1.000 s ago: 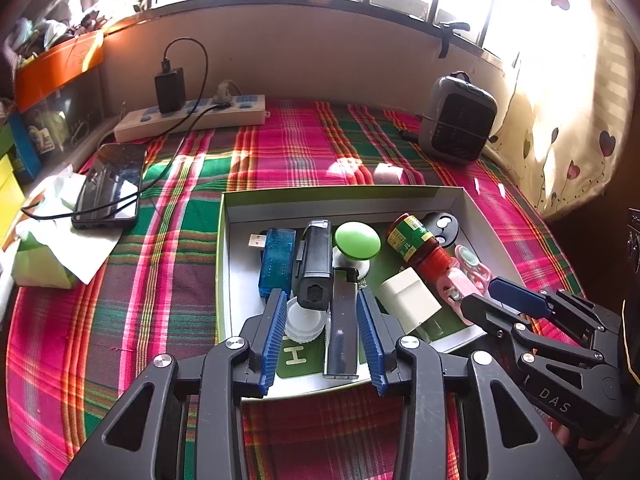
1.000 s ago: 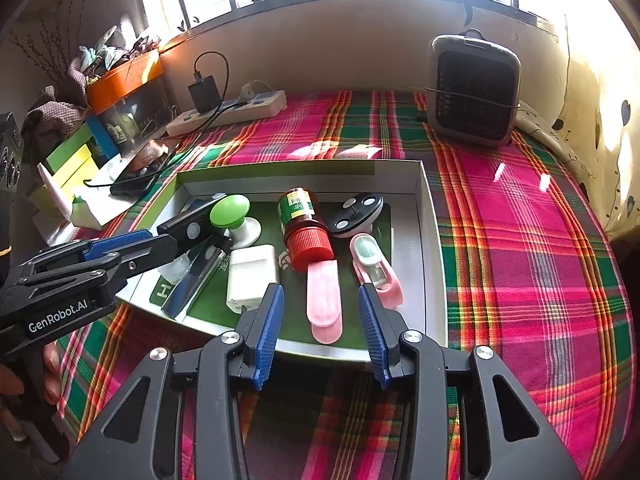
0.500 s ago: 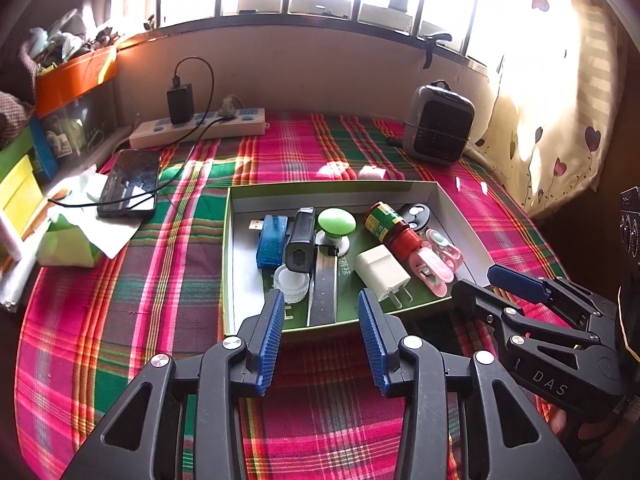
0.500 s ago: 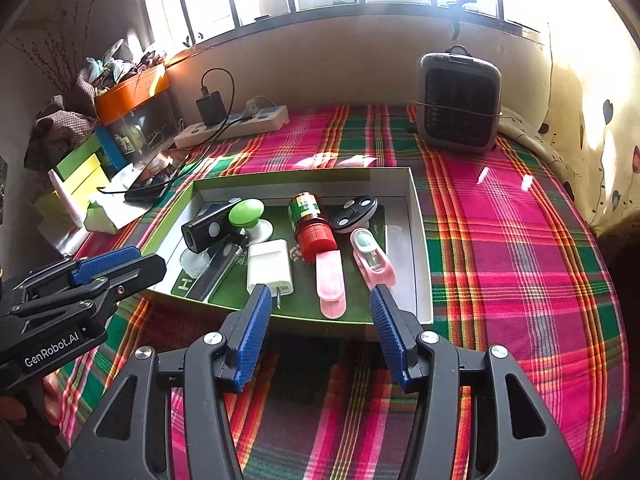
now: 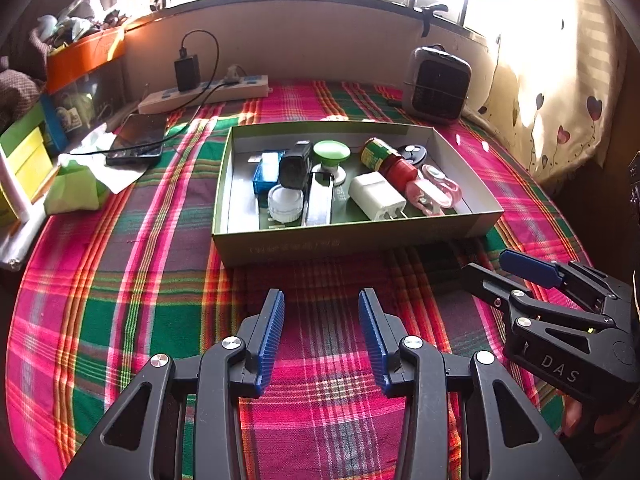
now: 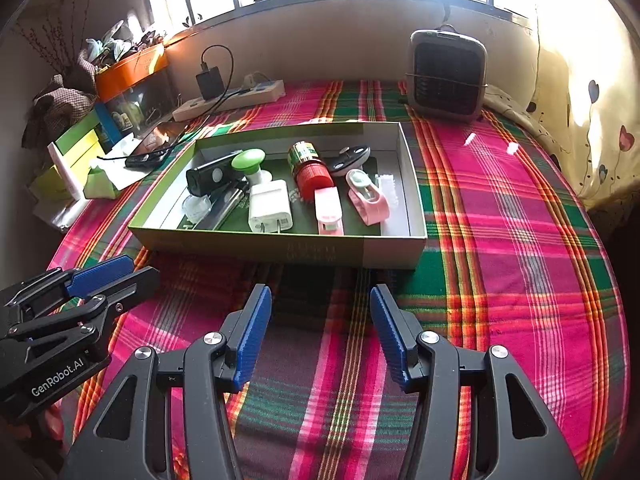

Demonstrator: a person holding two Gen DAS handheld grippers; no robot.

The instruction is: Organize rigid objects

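We hold both claws clear of the box [image 5: 352,240], which sits on the plaid-covered worktop [image 5: 120,280] with its near wall facing us. The left claw [image 5: 321,336] is released, its blue pads spread with only cloth between them; the right claw [image 6: 320,336] is likewise released and carries nothing. The rigid objects all lie inside the box, side by side on its green floor: a blue USB device [image 5: 266,172], a black device [image 5: 296,164], a green-capped knob [image 5: 331,152], a clear round lid [image 5: 285,202], a long dark bar [image 5: 319,204], a white charger plug [image 5: 376,196], a red-capped bottle [image 5: 386,158], a black key fob [image 5: 414,151] and two pink clips [image 5: 434,192]. We judge that this grouping keeps the small parts from scattering, and that the box walls hold them in place. No loose task item is visible on the cloth near the box. The power strip [image 5: 208,92], phone [image 5: 138,140] and heater [image 5: 436,80] stand well apart from it, near the wall. We judge the sorting complete or nearly so, with both claws parked low and just short of the box so as not to disturb its contents.
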